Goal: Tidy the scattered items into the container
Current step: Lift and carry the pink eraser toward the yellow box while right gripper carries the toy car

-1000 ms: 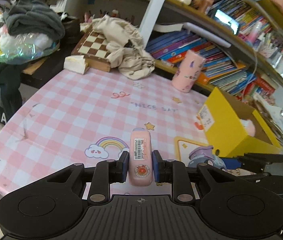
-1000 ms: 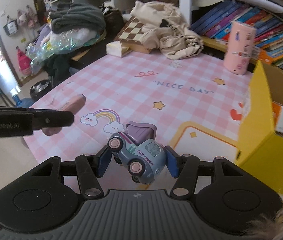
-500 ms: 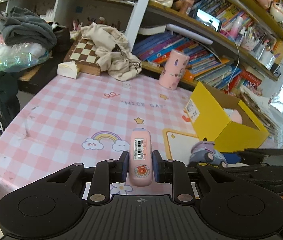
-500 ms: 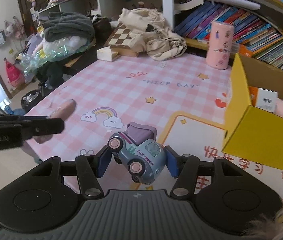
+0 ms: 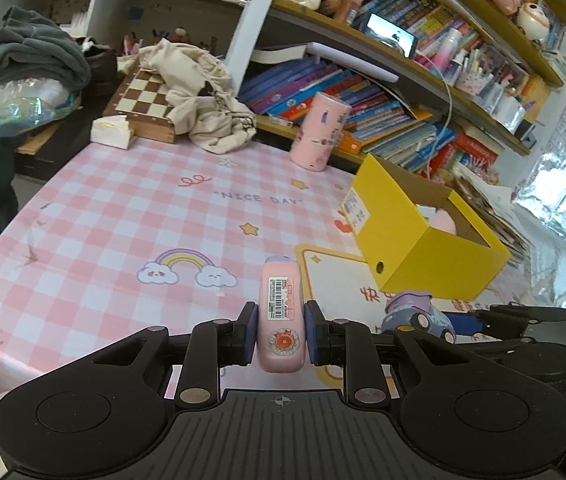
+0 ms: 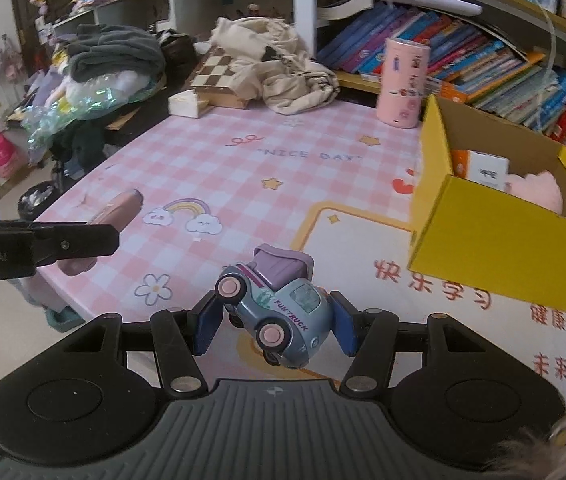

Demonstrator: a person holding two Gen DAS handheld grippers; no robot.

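Note:
My left gripper (image 5: pixel 281 330) is shut on a pink bottle (image 5: pixel 281 312) with a barcode label, held above the near edge of the checked table. The same bottle (image 6: pixel 115 212) shows at the left of the right wrist view. My right gripper (image 6: pixel 275 322) is shut on a blue toy truck (image 6: pixel 279 312) with pink wheels; the truck (image 5: pixel 419 316) also appears low right in the left wrist view. The open yellow box (image 5: pixel 423 248) stands at the table's right, ahead and right of both grippers. Inside the yellow box (image 6: pixel 495 236) lie a pink soft item (image 6: pixel 537 190) and a small carton (image 6: pixel 483 168).
A pink cylinder (image 5: pixel 321 136) stands at the table's far edge. A chessboard (image 5: pixel 143 100) under beige cloth (image 5: pixel 199 96) and a white block (image 5: pixel 113 132) sit at the far left. Bookshelves (image 5: pixel 403 92) rise behind; piled clothes (image 6: pixel 115 56) are left of the table.
Both grippers have shifted with their loads, so the yellow box now sits fuller in view and its inside is more visible. Both grips are unchanged.

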